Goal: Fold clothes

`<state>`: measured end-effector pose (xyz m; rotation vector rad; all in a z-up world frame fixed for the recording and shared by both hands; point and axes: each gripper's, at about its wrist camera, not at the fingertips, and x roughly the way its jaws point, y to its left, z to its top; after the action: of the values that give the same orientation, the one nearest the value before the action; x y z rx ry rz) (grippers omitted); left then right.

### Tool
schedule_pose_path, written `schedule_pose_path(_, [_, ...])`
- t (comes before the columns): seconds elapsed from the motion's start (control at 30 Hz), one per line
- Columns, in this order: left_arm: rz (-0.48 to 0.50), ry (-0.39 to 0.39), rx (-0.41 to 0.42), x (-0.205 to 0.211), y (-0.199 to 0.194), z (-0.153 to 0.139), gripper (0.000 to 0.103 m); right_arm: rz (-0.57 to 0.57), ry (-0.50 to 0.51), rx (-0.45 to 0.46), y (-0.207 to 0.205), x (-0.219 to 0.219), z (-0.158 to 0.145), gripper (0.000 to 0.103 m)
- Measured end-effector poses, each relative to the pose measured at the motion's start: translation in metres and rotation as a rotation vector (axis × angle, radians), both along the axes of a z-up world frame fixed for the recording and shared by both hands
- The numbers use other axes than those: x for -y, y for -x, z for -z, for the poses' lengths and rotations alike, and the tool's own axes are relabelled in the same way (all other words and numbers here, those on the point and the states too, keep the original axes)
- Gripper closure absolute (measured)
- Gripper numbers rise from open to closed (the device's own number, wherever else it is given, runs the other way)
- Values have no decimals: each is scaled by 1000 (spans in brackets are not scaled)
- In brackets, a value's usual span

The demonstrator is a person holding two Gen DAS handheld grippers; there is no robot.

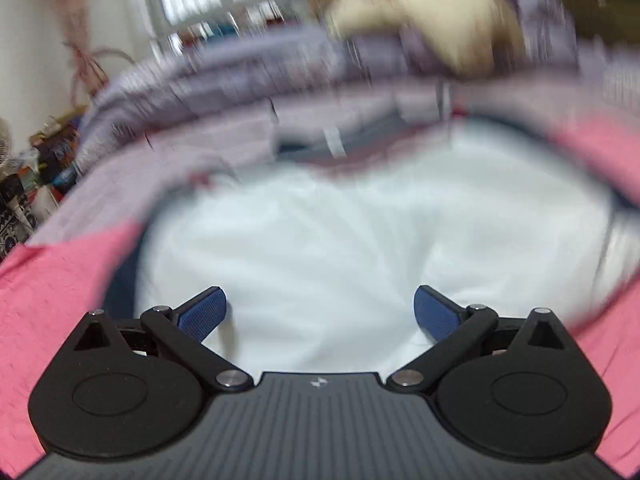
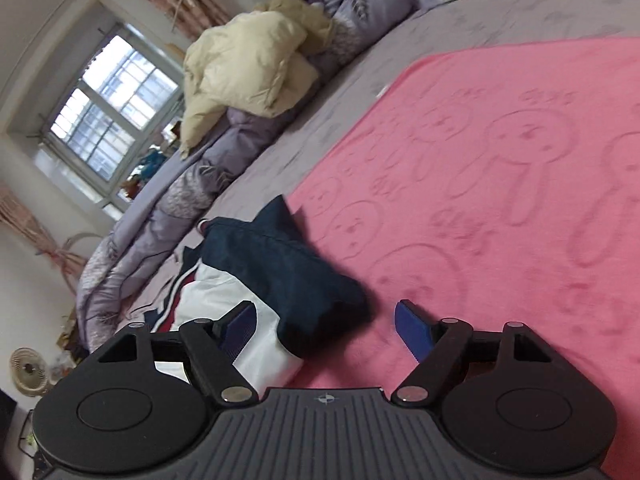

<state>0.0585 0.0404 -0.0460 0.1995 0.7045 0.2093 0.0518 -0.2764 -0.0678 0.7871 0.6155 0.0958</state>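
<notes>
Bed: pink blanket (image 2: pixel 500 168) with bunny shapes pressed into it lies flat on a grey sheet (image 2: pixel 320 128).
Clothes: white and dark blue jacket (image 2: pixel 280 276) lies on the blanket's edge, at about 10 o'clock from the right gripper (image 2: pixel 325 326).
Jacket parts: dark blue part is bunched on top; white part sits under it, with red and blue stripes at its 9 o'clock side.
Right gripper: jaws are wide open and hold nothing. One blue pad (image 2: pixel 240 330) is over the white cloth; the other pad is over the pink blanket. The dark blue bunch lies just ahead, between them. Touching or not, I cannot tell.
Left gripper (image 1: pixel 320 312): jaws are wide open too, with nothing in them.
Left view: very blurry. White cloth (image 1: pixel 340 240) fills the middle, from the jaws out to 12 o'clock. Pink blanket (image 1: pixel 60 300) shows at 9 o'clock and 3 o'clock.
Far side of the bed: purple quilt (image 2: pixel 160 216) lies in a long heap at 11 o'clock in the right view. Pale yellow puffy coat (image 2: pixel 244 64) sits on top of it.
Room: window (image 2: pixel 108 112) at 10 o'clock in the right view, small round fan (image 2: pixel 30 368) low at 9 o'clock.
</notes>
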Motion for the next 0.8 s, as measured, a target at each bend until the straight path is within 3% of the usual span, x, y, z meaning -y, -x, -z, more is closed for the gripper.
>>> schedule_pose_path(0.23, [-43,75,71,-18,24,-9,0,-46,-49,-1,-18,-20,-4,24])
schedule_pose_path(0.3, [-56,101,12,-23,16,-1,0,-36,-31,7,-15,-24,3,32])
schedule_pose_path(0.33, [-60,129,-4,-26,13,0,0,-15,-42,6,-15,-24,5,42])
schedule_pose_path(0.4, [-60,151,-4,-29,14,-1,0,41,-99,-11,-17,-20,7,45])
schedule_pose_path(0.47, [-48,163,14,-32,26,-5,0,59,-161,-45,-22,-17,7,63])
schedule_pose_path(0.57, [-67,157,43,-46,48,-16,0,32,-167,-62,-23,-18,7,69])
schedule_pose_path(0.73, [-176,108,76,-89,77,-27,0,39,-155,-77,-26,-20,8,65])
schedule_pose_path(0.77, [-213,75,54,-97,79,-24,0,41,-140,-76,-27,-23,4,77])
schedule_pose_path(0.8, [-248,46,36,-105,81,-22,0,39,-105,-71,-26,-28,-4,81])
